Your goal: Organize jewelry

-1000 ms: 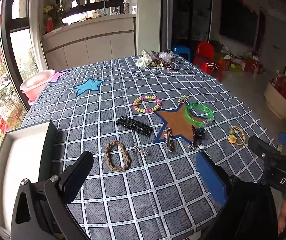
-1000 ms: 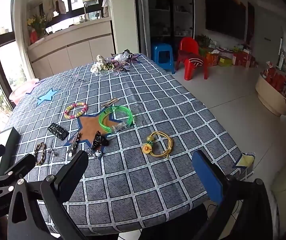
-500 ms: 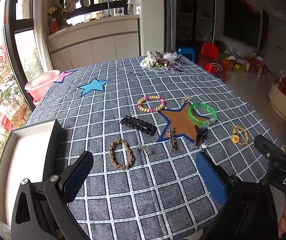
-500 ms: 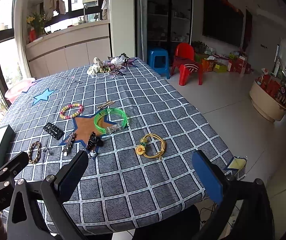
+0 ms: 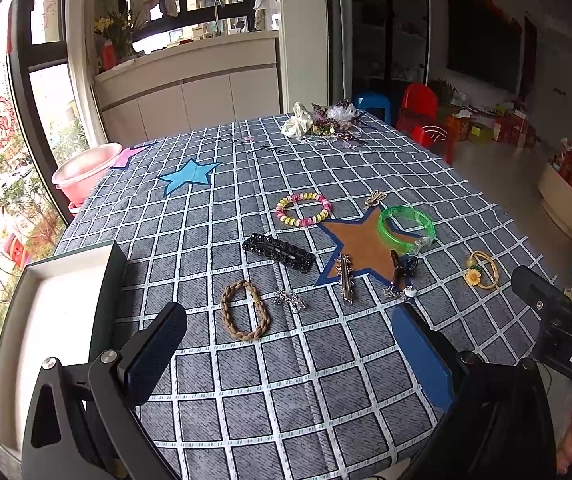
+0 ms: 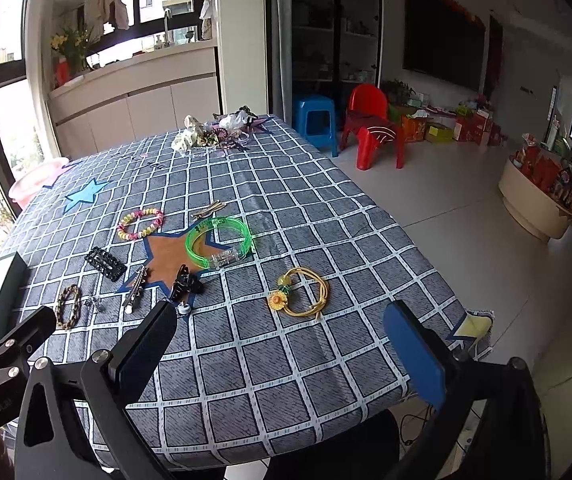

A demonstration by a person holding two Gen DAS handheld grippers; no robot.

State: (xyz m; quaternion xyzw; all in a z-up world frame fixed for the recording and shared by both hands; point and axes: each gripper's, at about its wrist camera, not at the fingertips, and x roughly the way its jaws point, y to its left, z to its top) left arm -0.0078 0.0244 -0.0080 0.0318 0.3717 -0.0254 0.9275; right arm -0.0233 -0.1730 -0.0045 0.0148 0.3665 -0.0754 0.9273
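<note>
Grey checked cloth covers the desk (image 5: 214,216), where the jewelry lies scattered: a braided band (image 5: 244,315), black clip (image 5: 278,253), bead bracelet (image 5: 304,209), green bangle (image 5: 405,226) and yellow flower tie (image 6: 301,291). Both the left gripper (image 5: 287,354) and right gripper (image 6: 282,350) hover with fingers spread, empty. What seems a white tray (image 5: 46,320) sits left.

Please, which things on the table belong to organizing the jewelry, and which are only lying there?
For the job:
green bangle
beaded bracelet
braided bracelet
black hair clip
yellow flower hair tie
open box

Just lying about:
pink basin
fabric pile
</note>
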